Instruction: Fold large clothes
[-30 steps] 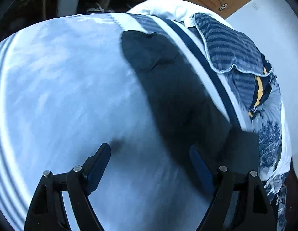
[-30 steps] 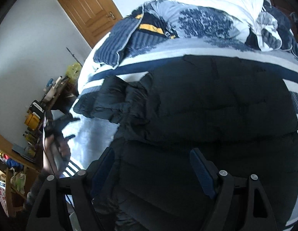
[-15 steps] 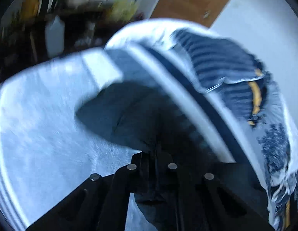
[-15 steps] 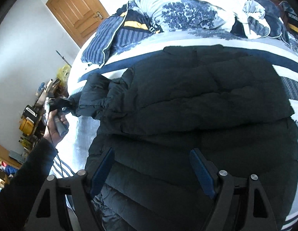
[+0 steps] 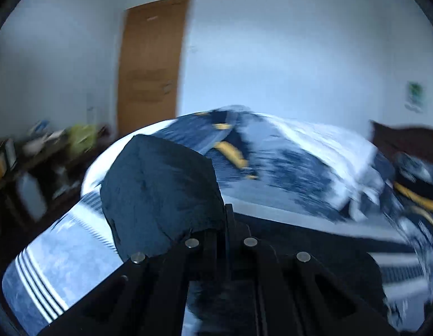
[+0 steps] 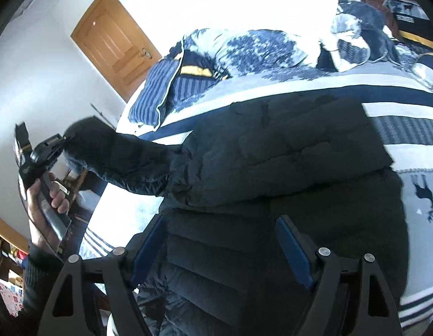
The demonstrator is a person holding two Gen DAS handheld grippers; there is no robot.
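The left gripper (image 6: 61, 141) is pressed together on the end of the sleeve (image 6: 115, 156) of a dark padded jacket (image 6: 286, 168). In the left wrist view the cuff (image 5: 160, 190) bulges up just beyond the closed fingers and covers part of the bed behind it. In the right wrist view the sleeve is lifted off the bed and stretches from the jacket's body out to the left, where a hand (image 6: 45, 196) holds this gripper by its handle. The right gripper (image 6: 220, 240) has its jaws spread wide, with nothing pinched; its blue pads (image 6: 293, 252) stand over the near part of the jacket, whether touching it I cannot tell. The jacket lies flat across the striped bed sheet (image 6: 407, 112). Farther away, a crumpled blue patterned quilt (image 6: 258, 47) lies on the far side of the bed. A wooden door (image 6: 113, 39) stands in the white wall at far left.
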